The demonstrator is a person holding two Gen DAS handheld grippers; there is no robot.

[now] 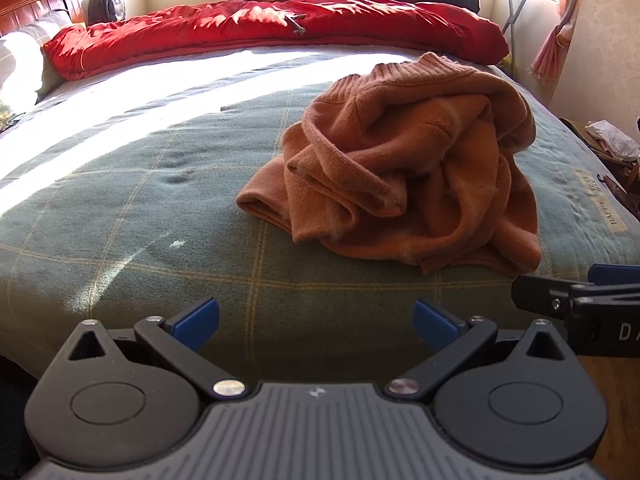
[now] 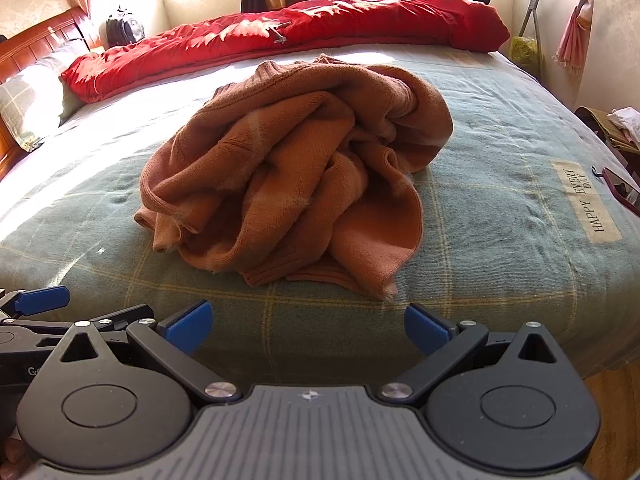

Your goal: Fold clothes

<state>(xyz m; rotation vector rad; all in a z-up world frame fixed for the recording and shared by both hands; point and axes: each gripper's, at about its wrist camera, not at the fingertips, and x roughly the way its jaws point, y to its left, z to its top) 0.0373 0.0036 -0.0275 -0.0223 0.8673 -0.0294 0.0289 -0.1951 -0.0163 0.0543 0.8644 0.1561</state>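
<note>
1. The orange sweater lies in a crumpled heap on the bed, so it is not folded now. I judge the step in hand to be the approach to it.
2. Both tools hang at the near edge of the bed. The left gripper and the right gripper each have their fingers spread wide with nothing between them.
3. The next move calls for finding a clean edge, such as the ribbed hem at 12 o'clock of the heap or the loose flap at 5 o'clock, and drawing the cloth out flat.
4. The knit is thick and soft, with fuzzy worn seams, bunched in deep rolls. From the right wrist view it sits at 12 o'clock, and the red quilt lies beyond it.
</note>
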